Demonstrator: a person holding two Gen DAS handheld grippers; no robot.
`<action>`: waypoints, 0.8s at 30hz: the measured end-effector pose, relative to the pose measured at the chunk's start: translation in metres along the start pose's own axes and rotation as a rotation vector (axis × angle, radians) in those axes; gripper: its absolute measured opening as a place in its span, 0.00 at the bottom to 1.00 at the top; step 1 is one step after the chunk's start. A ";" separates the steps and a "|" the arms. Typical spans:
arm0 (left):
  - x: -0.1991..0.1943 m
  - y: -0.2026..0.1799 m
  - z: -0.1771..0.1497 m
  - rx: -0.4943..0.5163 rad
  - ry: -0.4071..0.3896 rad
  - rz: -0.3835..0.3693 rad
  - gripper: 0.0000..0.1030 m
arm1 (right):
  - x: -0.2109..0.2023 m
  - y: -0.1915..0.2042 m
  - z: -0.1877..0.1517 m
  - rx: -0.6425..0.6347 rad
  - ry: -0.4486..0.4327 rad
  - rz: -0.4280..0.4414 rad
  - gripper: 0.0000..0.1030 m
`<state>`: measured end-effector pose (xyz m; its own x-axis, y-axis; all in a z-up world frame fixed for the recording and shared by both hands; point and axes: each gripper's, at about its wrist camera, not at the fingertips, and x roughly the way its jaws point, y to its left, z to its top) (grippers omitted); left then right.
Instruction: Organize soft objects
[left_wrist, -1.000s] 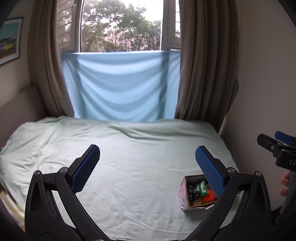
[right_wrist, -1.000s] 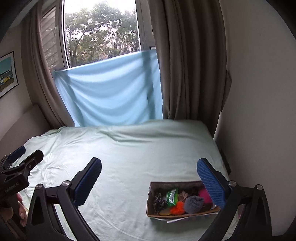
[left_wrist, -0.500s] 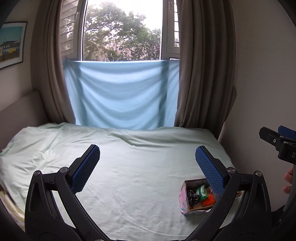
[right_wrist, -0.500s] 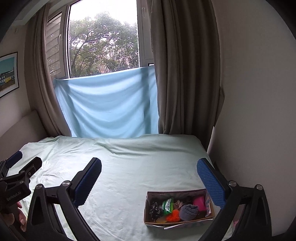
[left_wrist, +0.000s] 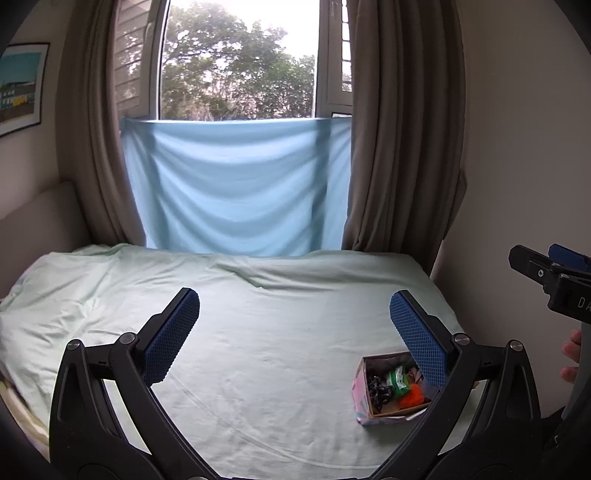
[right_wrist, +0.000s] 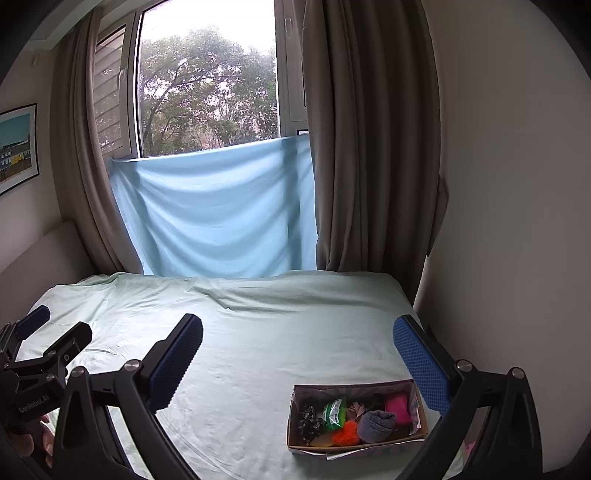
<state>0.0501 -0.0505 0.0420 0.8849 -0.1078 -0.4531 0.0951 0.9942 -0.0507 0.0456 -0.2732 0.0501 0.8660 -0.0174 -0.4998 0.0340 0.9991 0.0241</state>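
Note:
A cardboard box (right_wrist: 295, 435) sits on the bed's right near side, also in the left wrist view (left_wrist: 360, 398). It holds several soft things: a grey sock roll (right_wrist: 376, 424), a pink piece (right_wrist: 398, 406), an orange pom-pom (right_wrist: 346, 437), a green packet (right_wrist: 334, 411) and a black scrunchie (right_wrist: 309, 422). My right gripper (right_wrist: 297, 332) is open and empty, high above the bed, left of and behind the box. My left gripper (left_wrist: 294, 306) is open and empty, high over the bed's middle.
The pale green bed sheet (left_wrist: 258, 332) fills the lower view. A light blue cloth (left_wrist: 236, 184) hangs over the window between brown curtains (right_wrist: 373, 147). A wall (right_wrist: 517, 221) runs along the bed's right side. A headboard (left_wrist: 33, 221) is at left.
Both grippers have risen and tilted up; the box has dropped lower and looks smaller in both views. Both grippers stay open.

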 end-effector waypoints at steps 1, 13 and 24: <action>0.000 0.000 0.000 -0.001 0.000 0.000 1.00 | 0.000 0.000 0.000 0.000 -0.001 0.000 1.00; 0.002 -0.002 -0.003 -0.005 0.007 -0.004 1.00 | 0.004 0.000 0.003 -0.004 -0.005 -0.009 1.00; 0.004 -0.004 -0.003 -0.006 0.009 0.004 1.00 | 0.007 -0.002 0.004 -0.006 -0.007 -0.011 1.00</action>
<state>0.0518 -0.0546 0.0373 0.8810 -0.1038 -0.4617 0.0889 0.9946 -0.0541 0.0539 -0.2753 0.0504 0.8688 -0.0290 -0.4943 0.0406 0.9991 0.0128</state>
